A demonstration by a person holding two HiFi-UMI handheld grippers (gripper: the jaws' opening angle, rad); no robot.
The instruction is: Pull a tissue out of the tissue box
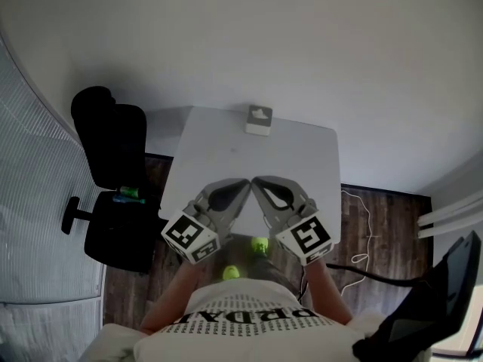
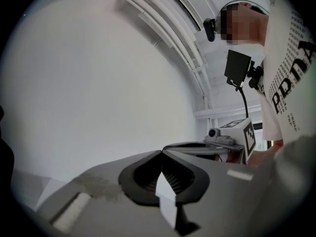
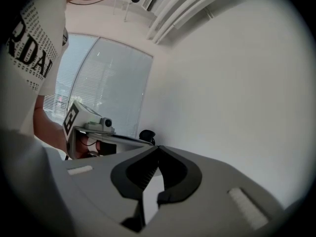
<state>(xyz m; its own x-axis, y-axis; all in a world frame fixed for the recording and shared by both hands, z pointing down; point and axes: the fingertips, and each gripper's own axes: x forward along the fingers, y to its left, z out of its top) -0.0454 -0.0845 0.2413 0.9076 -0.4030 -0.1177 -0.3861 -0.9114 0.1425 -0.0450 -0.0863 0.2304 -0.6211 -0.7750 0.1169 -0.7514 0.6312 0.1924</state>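
Note:
A grey tissue box (image 1: 259,119) with a white tissue sticking up stands at the far edge of the white table (image 1: 302,164). Both grippers hover side by side over the table's near part, well short of the box, their tips almost touching each other. My left gripper (image 1: 244,182) has its jaws together with nothing between them, as the left gripper view (image 2: 161,151) also shows. My right gripper (image 1: 257,180) is likewise shut and empty (image 3: 158,146). Each gripper view shows the other gripper's marker cube (image 2: 245,135) (image 3: 73,116) beside it; the box is not in those views.
A black office chair (image 1: 113,172) stands left of the table with green items (image 1: 130,194) on its seat. Two green objects (image 1: 259,243) lie on the wooden floor by the person's feet. A white cable (image 1: 362,225) runs on the floor at the right, near dark equipment (image 1: 430,300).

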